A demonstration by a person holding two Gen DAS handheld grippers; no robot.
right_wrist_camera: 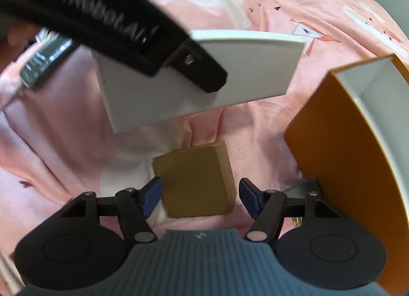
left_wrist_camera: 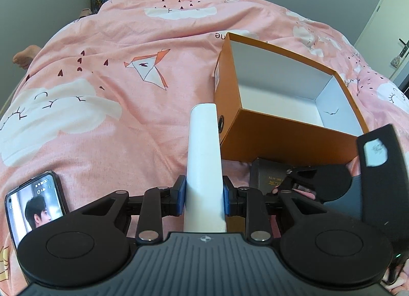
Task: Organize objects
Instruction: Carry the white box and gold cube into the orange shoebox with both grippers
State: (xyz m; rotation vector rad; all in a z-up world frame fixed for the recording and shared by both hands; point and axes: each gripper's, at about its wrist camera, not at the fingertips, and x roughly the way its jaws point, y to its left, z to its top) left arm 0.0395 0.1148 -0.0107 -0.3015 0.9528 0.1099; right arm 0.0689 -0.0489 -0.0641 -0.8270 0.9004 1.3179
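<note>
My left gripper [left_wrist_camera: 204, 193] is shut on a flat white box [left_wrist_camera: 203, 157], held edge-on above the pink bed cover. From the right wrist view the same white box [right_wrist_camera: 250, 70] hangs in the left gripper's black fingers [right_wrist_camera: 204, 76]. My right gripper [right_wrist_camera: 200, 197] is open and points down. A small gold-brown box [right_wrist_camera: 195, 183] lies on the cover between its blue pads [right_wrist_camera: 249, 197], and the right pad is clear of it. An open orange box [left_wrist_camera: 258, 127] with a white inside stands to the right, and its near wall [right_wrist_camera: 340, 152] is beside my right gripper.
A phone [left_wrist_camera: 33, 206] with a lit screen lies on the pink cover [left_wrist_camera: 115, 117] at the lower left. A small dark box with gold lettering [left_wrist_camera: 267, 175] sits in front of the orange box, under the right gripper's body [left_wrist_camera: 378, 168]. A person's foot [left_wrist_camera: 24, 58] shows at the far left edge of the bed.
</note>
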